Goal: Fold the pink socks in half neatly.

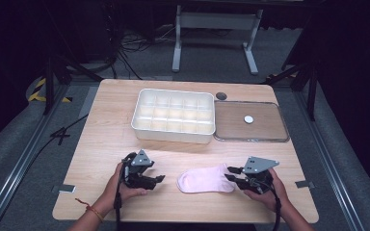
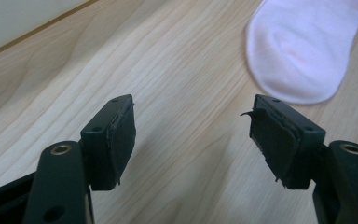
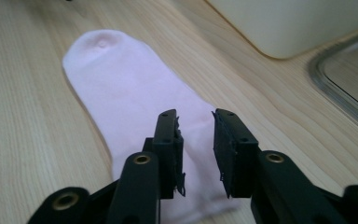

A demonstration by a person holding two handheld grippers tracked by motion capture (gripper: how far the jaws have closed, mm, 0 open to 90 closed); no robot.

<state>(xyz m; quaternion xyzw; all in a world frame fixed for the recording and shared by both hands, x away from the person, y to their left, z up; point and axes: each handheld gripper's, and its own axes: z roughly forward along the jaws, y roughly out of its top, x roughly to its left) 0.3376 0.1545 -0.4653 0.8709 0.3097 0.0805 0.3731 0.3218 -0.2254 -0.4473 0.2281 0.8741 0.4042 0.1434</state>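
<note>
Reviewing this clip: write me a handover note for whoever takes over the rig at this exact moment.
Left gripper: jaws wide open, holding nothing, over bare wood just short of the toe of the pale pink ankle sock.
Right gripper: jaws open a narrow gap, holding nothing, poised over the sock's cuff end.
The sock lies flat on the light wooden table between the two grippers. Behind it sit the white divided plastic organiser box and, at its right, the clear lid.
Done: nothing visible yet; the sock is ungripped and unfolded.
Left: probably grasp the sock and put it in the box.
</note>
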